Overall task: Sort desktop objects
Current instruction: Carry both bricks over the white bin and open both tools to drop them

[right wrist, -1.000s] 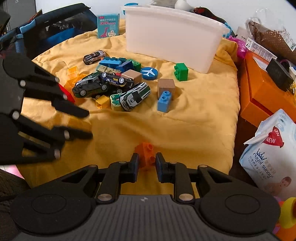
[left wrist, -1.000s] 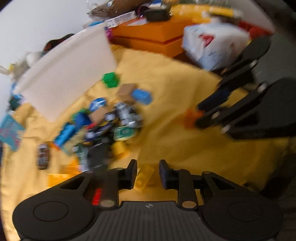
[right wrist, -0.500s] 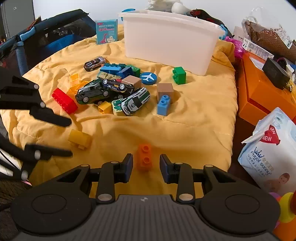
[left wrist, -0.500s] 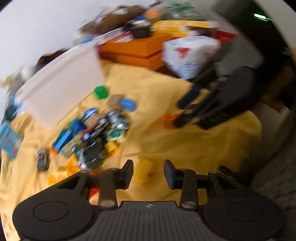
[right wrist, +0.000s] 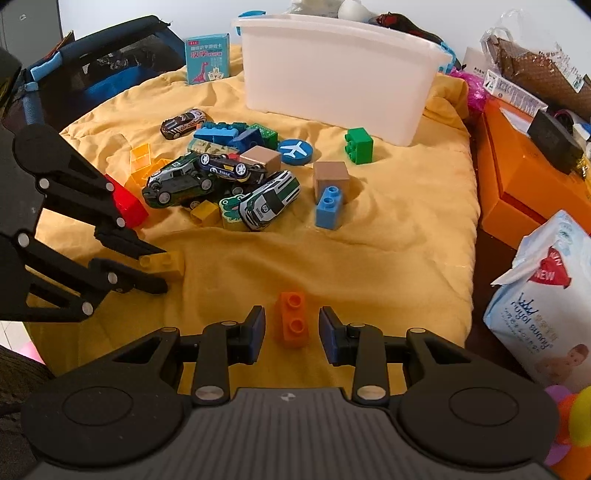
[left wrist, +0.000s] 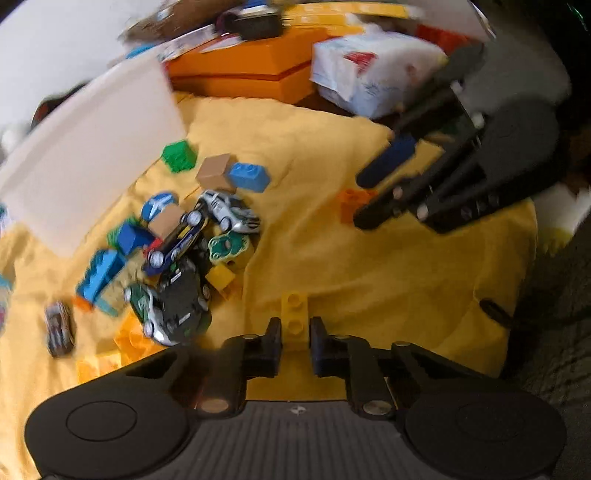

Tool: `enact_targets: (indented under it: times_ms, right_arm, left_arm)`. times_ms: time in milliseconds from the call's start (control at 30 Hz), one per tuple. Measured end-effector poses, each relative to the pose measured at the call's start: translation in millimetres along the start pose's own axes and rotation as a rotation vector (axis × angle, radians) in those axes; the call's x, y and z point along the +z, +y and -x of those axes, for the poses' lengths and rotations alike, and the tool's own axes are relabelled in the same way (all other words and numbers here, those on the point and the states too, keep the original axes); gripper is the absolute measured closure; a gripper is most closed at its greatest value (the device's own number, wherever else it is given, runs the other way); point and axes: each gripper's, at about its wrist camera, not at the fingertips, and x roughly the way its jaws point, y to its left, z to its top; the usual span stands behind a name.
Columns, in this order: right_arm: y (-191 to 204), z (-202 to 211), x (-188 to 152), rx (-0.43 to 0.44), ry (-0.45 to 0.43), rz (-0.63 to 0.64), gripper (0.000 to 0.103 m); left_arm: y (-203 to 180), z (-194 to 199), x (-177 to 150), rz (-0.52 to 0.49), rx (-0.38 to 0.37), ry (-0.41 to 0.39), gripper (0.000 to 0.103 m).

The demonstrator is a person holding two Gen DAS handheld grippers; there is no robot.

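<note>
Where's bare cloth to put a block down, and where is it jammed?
Free: yellow cloth between the blue brick and the orange box, and between the orange brick and the toy-car pile. Crowded: that pile, left of centre before the white bin.

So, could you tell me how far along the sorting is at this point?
Barely begun. The white bin shows nothing sorted from here. In hand: left gripper shut on the yellow brick; right gripper open around the orange brick. The toy cars and other bricks remain.

White wall behind; yellow cloth covering surface
</note>
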Motion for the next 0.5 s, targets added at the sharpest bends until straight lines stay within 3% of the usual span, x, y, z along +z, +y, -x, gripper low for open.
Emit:
enact_targets:
  times_ms: [67, 167, 267, 500]
  right_arm:
    - [-3, -6, -1, 0.026, 0.032, -0.019, 0.086]
    - [-2, -4, 2, 0.034, 0.044, -0.011, 0.086]
    - [-2, 7, 16, 0.040, 0.000, 0.004, 0.086]
    - [-11, 44, 75, -0.008, -0.226, 0.044, 0.086]
  left_arm:
    - [6, 0, -2, 0.088, -0.012, -0.009, 0.086]
    - [19, 4, -6, 0.237, -0.038, -0.031, 0.086]
    - [32, 24, -4, 0.355, -0.049, -0.085, 0.086]
    - [72, 98, 49, 0.390, 0.092, -0.331, 0.086]
